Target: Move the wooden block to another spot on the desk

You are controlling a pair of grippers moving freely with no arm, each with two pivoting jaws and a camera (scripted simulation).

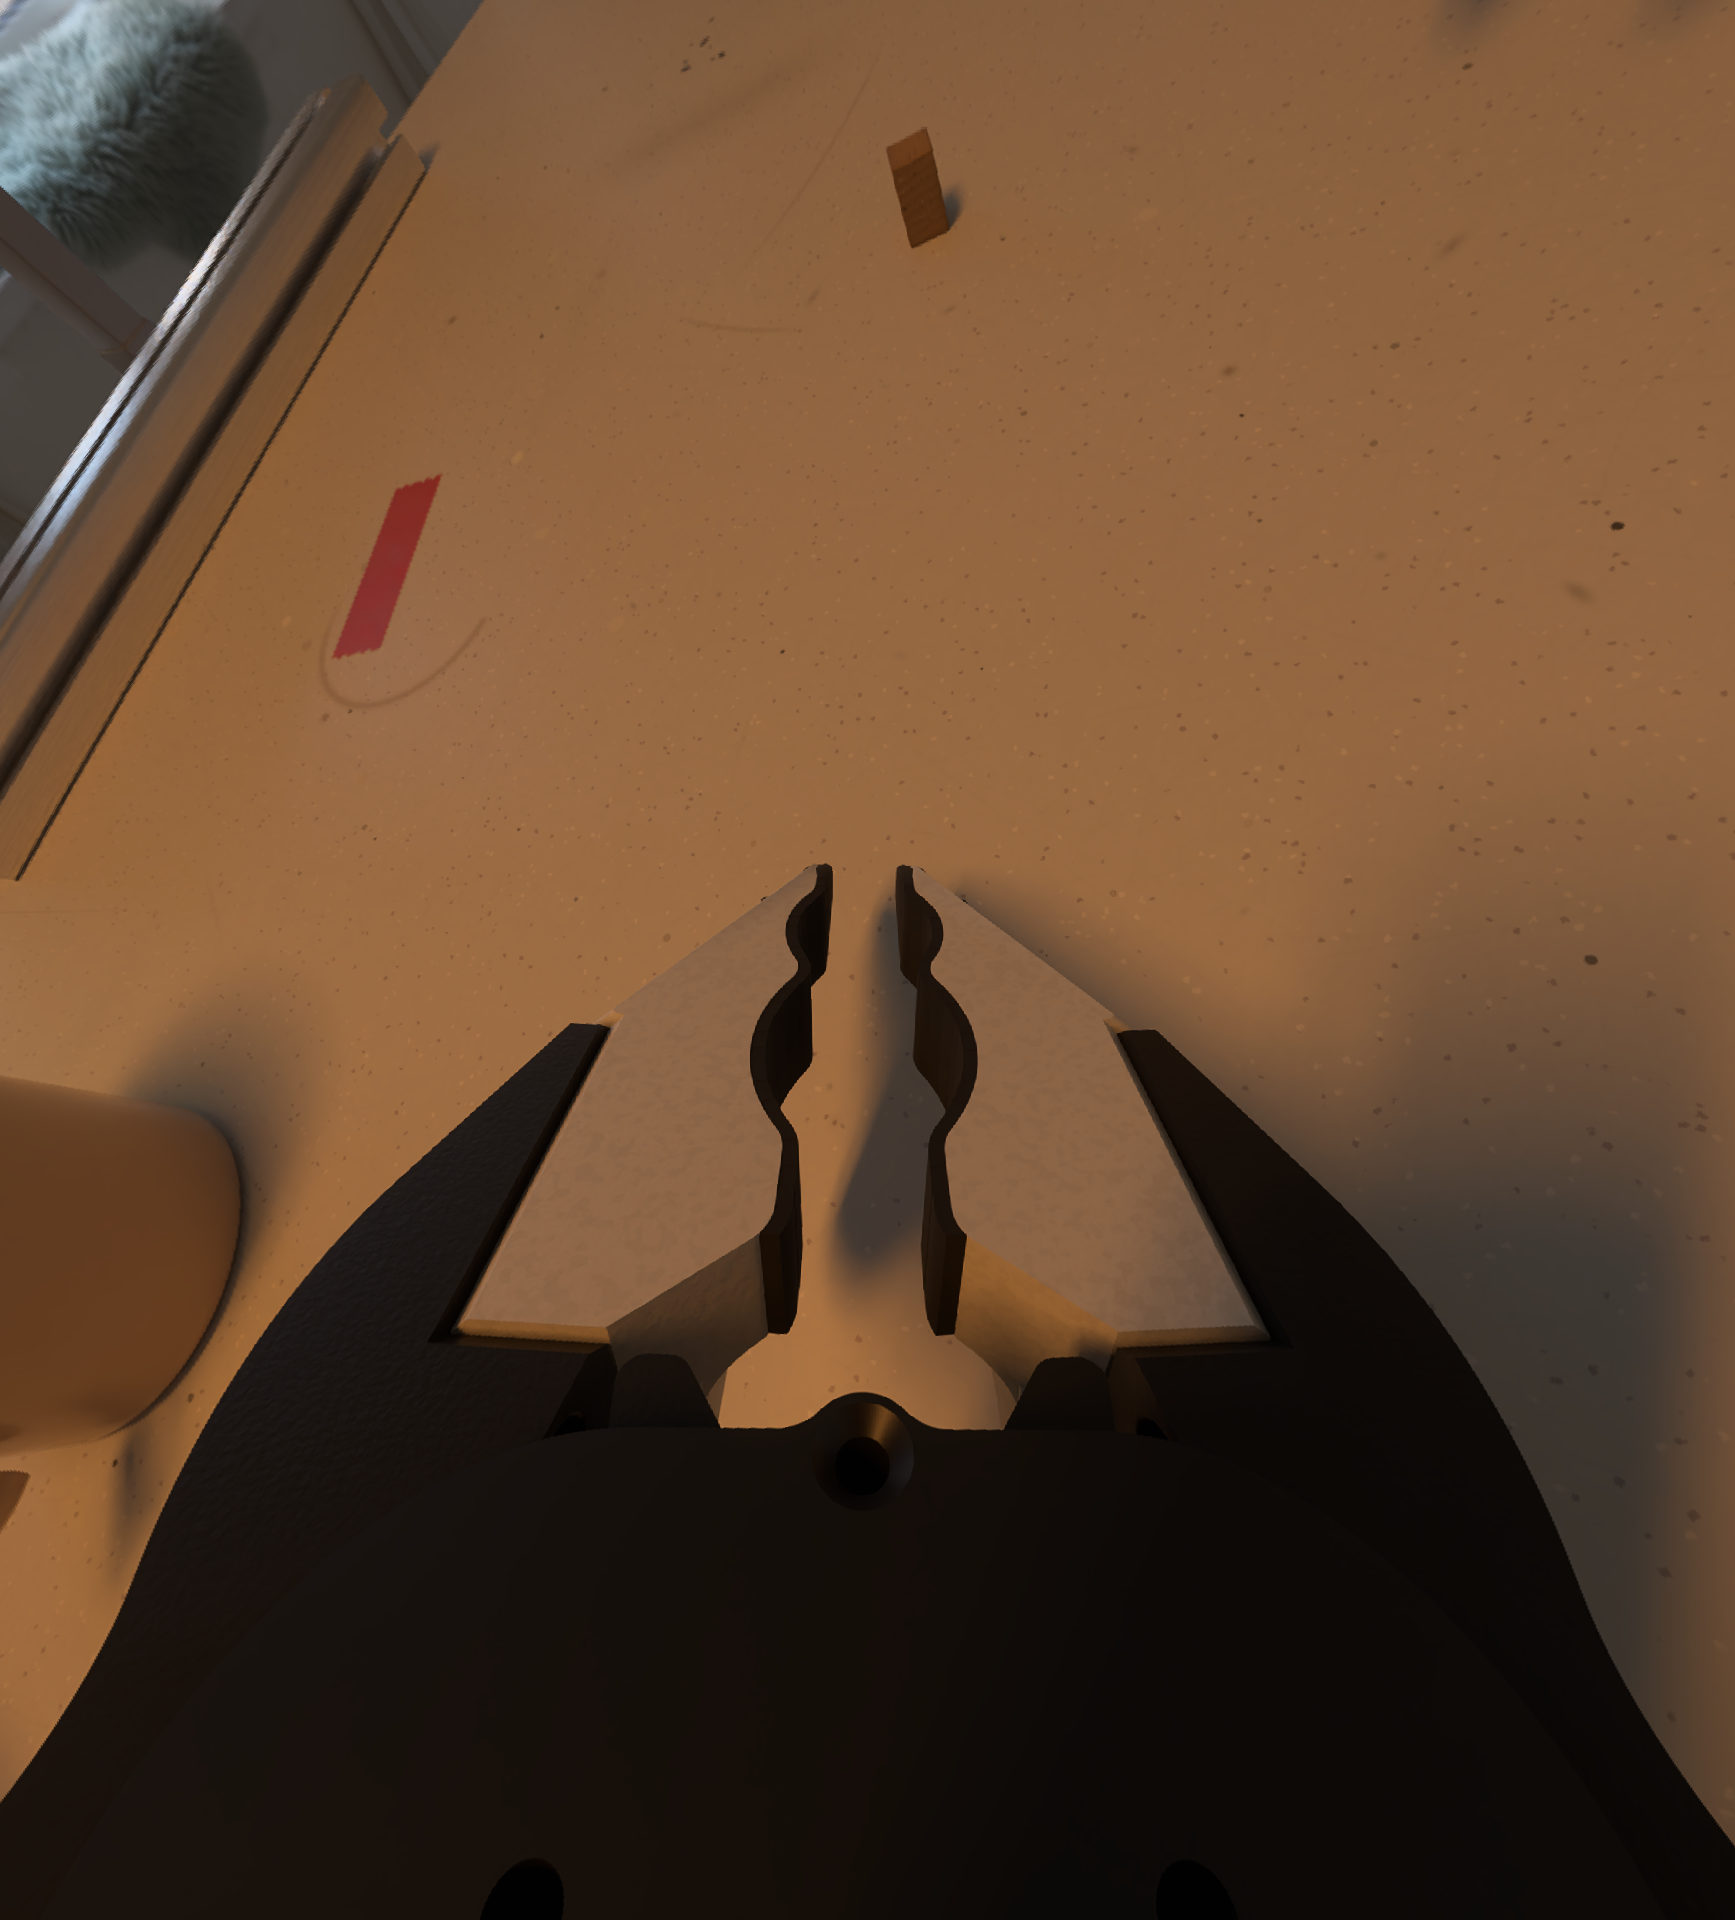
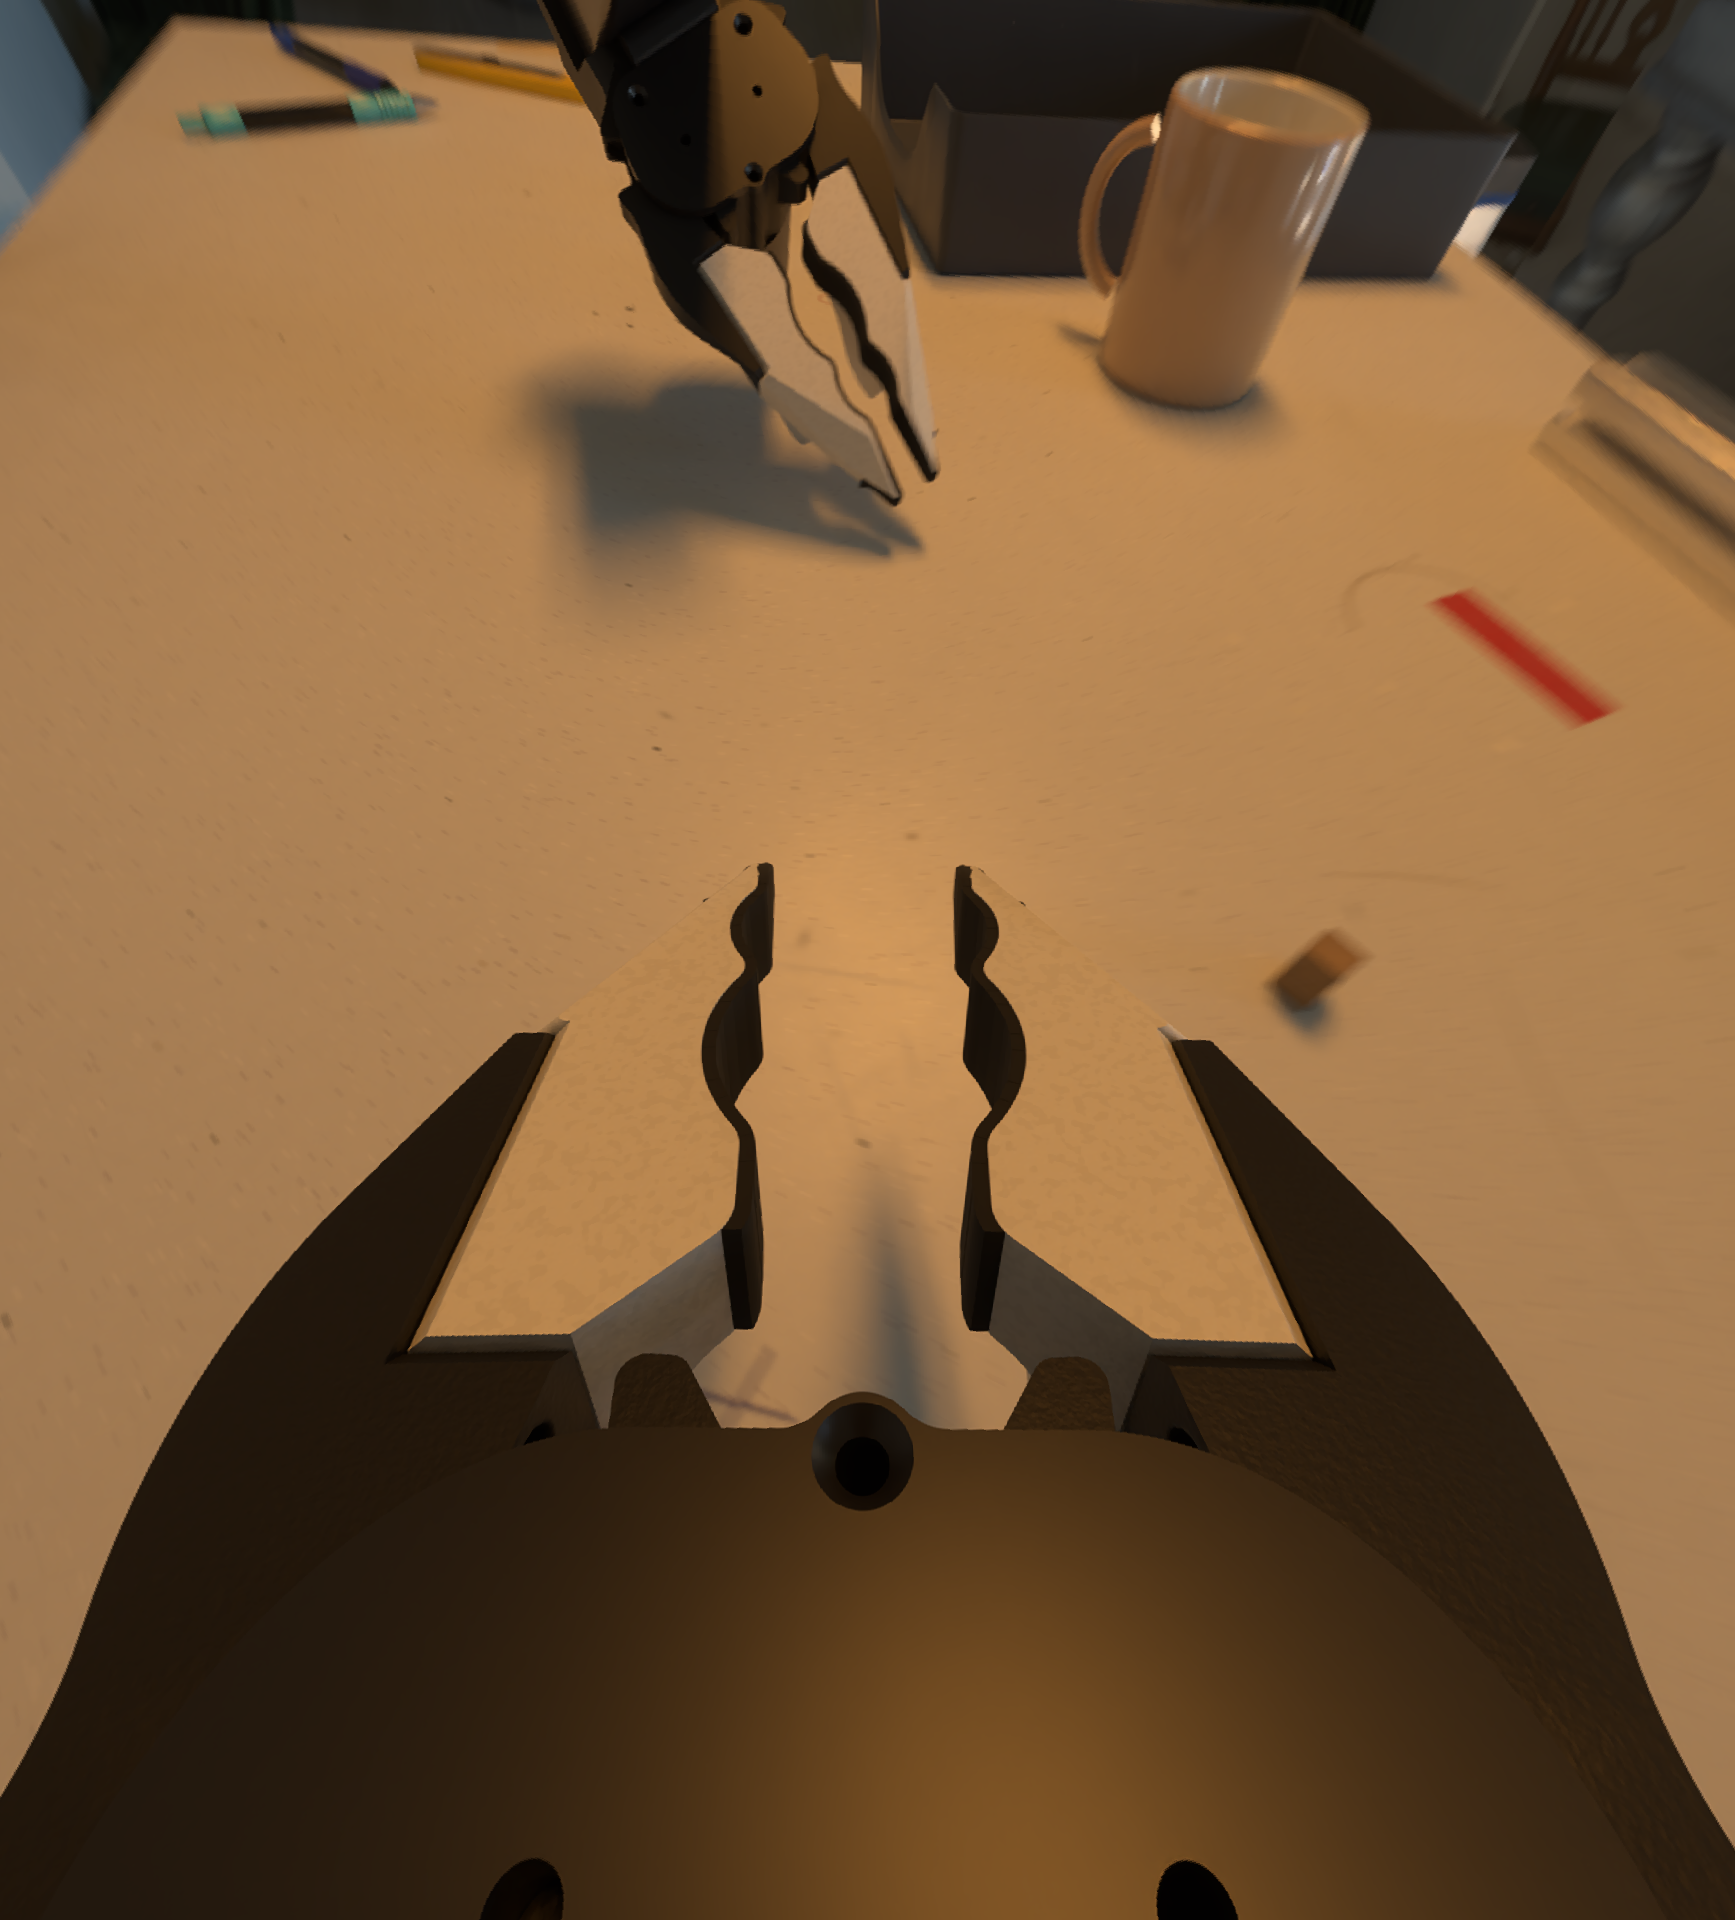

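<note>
The small wooden block (image 1: 915, 187) stands on end on the tan desk (image 1: 1258, 623), far ahead of my left gripper (image 1: 863, 878). The left jaws are almost together with a narrow gap and hold nothing. In the right wrist view the block (image 2: 1315, 966) sits on the desk to the right of my right gripper (image 2: 863, 873), roughly level with its fingertips. The right jaws are apart and empty. The left gripper also shows in the right wrist view (image 2: 913, 486), hovering over the far middle of the desk and pointing down.
A beige mug (image 2: 1216, 239) stands far right, close to the left gripper's left side (image 1: 42, 1247). A red tape strip (image 2: 1523, 655) and an aluminium rail (image 2: 1694, 488) lie at the right edge. Pens (image 2: 302, 114) and a dark box (image 2: 1050, 197) are at the back.
</note>
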